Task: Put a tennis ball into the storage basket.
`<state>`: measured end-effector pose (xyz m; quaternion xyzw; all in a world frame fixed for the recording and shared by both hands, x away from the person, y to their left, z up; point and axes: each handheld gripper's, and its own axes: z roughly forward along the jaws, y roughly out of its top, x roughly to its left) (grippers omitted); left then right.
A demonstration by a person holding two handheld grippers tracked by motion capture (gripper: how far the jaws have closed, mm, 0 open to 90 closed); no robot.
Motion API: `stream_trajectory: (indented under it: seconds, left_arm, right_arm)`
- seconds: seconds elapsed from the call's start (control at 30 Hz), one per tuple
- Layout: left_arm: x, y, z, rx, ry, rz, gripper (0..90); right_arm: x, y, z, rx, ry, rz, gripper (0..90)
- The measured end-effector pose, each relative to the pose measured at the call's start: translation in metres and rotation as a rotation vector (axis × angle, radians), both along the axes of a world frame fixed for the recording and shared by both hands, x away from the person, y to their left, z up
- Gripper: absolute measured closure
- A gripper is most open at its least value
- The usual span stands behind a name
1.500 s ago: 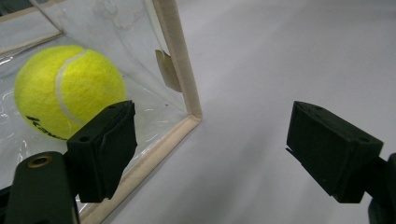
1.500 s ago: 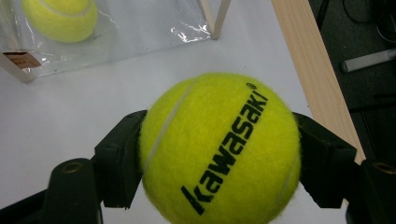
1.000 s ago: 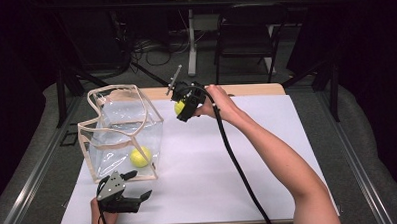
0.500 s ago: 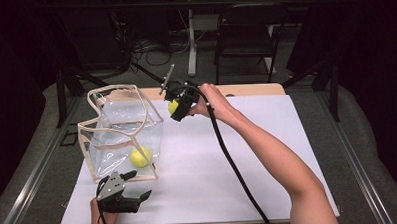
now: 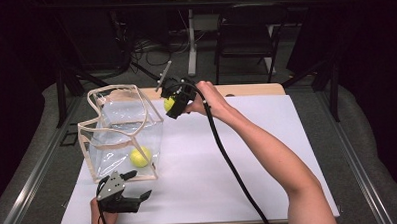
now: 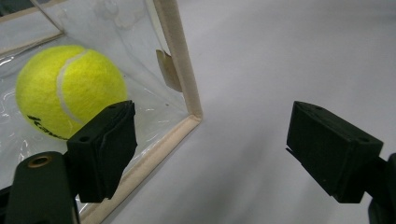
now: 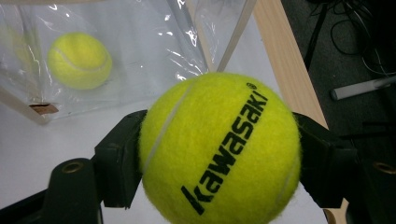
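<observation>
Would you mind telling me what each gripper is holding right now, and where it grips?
The right gripper clamps a tennis ball across its opposite sides. The left gripper stands open, holding nothing.

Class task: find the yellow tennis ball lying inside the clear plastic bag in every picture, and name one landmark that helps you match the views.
High view: the yellow tennis ball inside the clear plastic bag lies left of centre, low in the bag.
Left gripper view: upper left, behind the bag's film.
Right gripper view: upper left, seen through the film.
Shared landmark: the bag's beige trim.
</observation>
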<state>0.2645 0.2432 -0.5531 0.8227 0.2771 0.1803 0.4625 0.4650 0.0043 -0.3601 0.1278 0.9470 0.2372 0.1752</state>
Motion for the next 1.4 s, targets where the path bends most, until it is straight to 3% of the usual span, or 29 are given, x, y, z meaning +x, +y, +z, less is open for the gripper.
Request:
stream_trajectory:
  seconds: [1.4]
  left_arm:
    - [-0.001, 0.001, 0.000, 0.003, 0.001, 0.001, 15.9]
  right_arm:
    - [0.001, 0.022, 0.023, 0.103, -0.052, 0.003, 26.0]
